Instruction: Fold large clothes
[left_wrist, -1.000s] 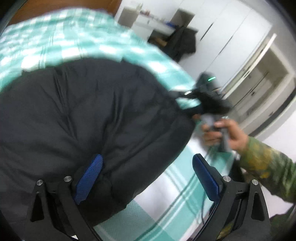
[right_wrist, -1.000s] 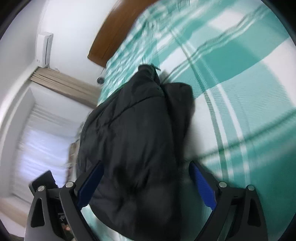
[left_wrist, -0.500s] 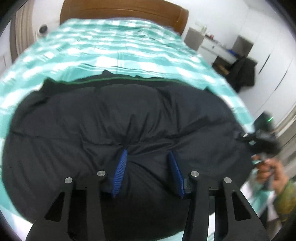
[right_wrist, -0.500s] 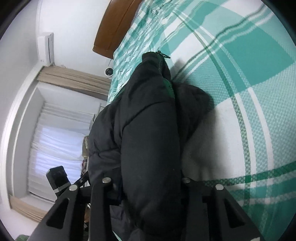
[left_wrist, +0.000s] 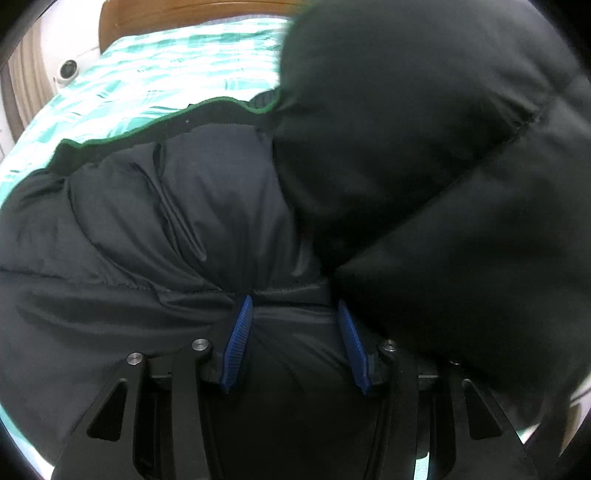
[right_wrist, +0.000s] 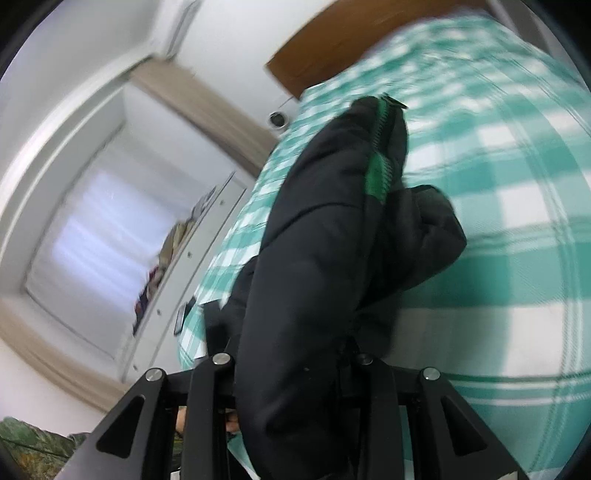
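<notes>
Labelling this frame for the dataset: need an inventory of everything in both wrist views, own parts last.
jacket: 1, black with green zip edge, on bed, held in both grippers
bedsheet: 1, teal-white check, covering bed
headboard: 1, brown wood, far end of bed
small camera: 1, white, beside bed near headboard
curtain: 1, beige, by window
left gripper: 1, black, blue pads, jaws pinching jacket
right gripper: 1, black, jaws closing on jacket
sleeve: 1, camouflage green, bottom left

You have one black padded jacket, one bed with a green-checked sheet, one wooden headboard, one small round camera and two grippers, left gripper and right gripper
</notes>
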